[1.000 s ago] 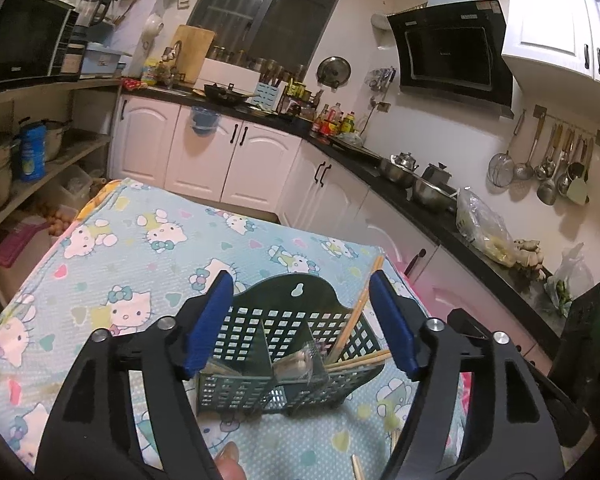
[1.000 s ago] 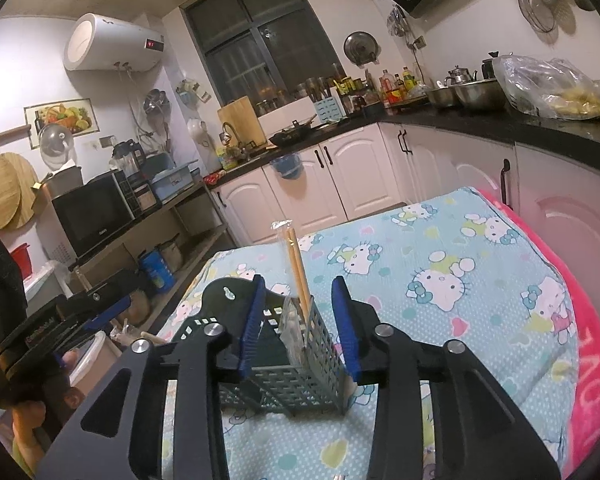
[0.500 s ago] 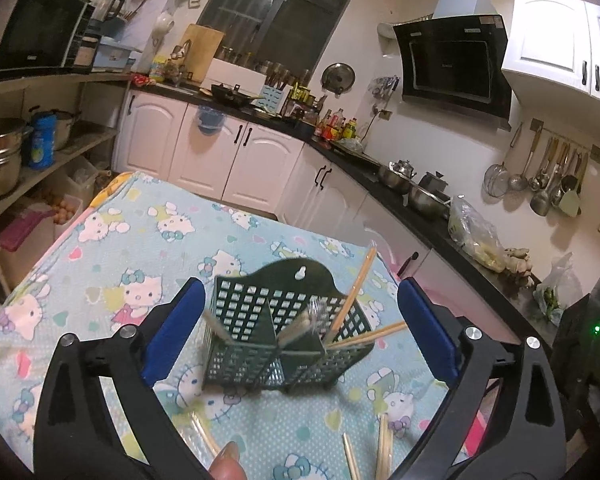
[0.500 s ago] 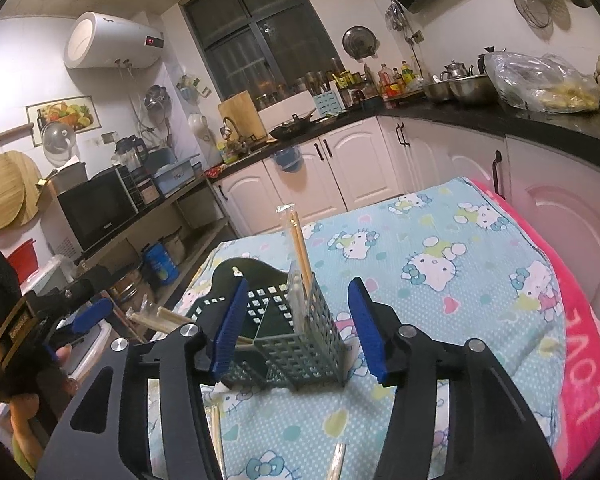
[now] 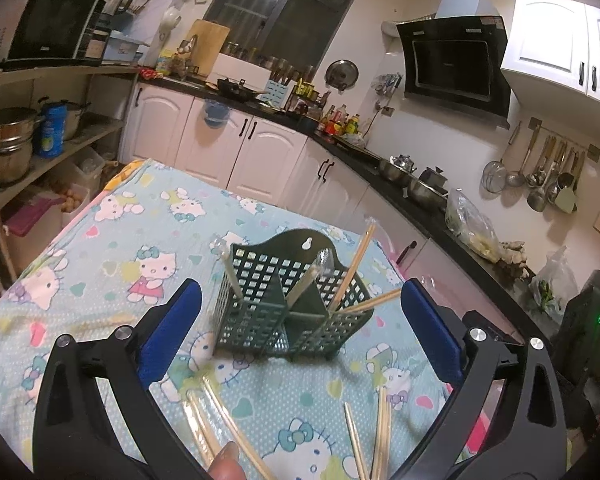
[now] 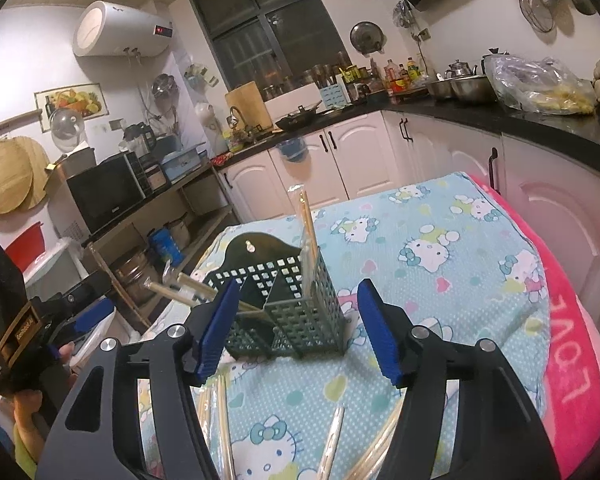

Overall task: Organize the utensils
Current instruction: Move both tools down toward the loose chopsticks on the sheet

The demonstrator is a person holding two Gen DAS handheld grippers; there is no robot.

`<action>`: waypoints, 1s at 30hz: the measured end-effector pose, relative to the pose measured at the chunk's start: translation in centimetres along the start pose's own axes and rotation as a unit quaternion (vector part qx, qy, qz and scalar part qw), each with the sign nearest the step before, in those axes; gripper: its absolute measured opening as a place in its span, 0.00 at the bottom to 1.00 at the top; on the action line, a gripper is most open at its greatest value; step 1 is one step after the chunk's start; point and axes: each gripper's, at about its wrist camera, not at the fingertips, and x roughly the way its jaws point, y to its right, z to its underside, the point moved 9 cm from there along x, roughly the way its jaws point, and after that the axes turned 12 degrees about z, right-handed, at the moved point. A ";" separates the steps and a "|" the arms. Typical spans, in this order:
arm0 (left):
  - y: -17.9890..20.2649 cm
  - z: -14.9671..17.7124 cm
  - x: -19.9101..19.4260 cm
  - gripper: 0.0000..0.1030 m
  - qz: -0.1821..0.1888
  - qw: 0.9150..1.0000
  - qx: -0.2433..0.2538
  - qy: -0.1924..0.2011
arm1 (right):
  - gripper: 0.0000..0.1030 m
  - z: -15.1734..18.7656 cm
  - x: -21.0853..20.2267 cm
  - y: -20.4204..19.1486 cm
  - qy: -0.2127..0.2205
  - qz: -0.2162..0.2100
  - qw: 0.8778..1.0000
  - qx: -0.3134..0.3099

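A: Start with the largest item.

B: One table [image 5: 112, 236], covered by a pale blue cartoon-cat cloth, with a pink cloth at its right edge in the right wrist view. Kitchen cabinets and a dark worktop stand behind it.

A: And on it?

B: One dark green plastic basket [image 5: 288, 304], mesh-walled, with a solid arched back carrying a hanging hole, split by partitions into compartments. It stands upright near the table's middle, between the blue pads of each pair of tongs as seen from either wrist, touching neither.

A: Chopsticks, counted?

B: In the left wrist view, four stick out of the basket [image 5: 350, 264]: two in clear wrappers leaning left and centre, two bare ones leaning right. Loose chopsticks [image 5: 382, 424] lie on the cloth in front of the basket; about five or six, but several overlap and I cannot fix the number.

A: The tongs?

B: Left tongs [image 5: 300, 336] spread wide, holding nothing. Right tongs [image 6: 300, 332] likewise spread wide and empty. The left tongs also show at the left edge of the right wrist view.

A: Change since one second ago?

B: Both pairs then stood narrower and closer around the basket. Both are now wider and drawn back, and the loose chopsticks have come into view.
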 end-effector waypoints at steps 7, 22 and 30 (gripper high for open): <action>-0.3 1.1 -1.2 0.89 -0.005 1.000 -0.003 -0.004 | 0.58 1.1 -0.9 -0.6 -0.009 -0.002 1.000 -0.012; -3.9 3.7 -2.5 0.89 -0.035 0.998 -0.041 -0.031 | 0.58 3.9 -1.2 -2.1 -0.039 -0.009 0.999 -0.035; -6.7 5.9 -2.7 0.89 -0.060 0.995 -0.061 -0.055 | 0.58 6.1 -0.1 -3.1 -0.069 -0.014 0.996 -0.051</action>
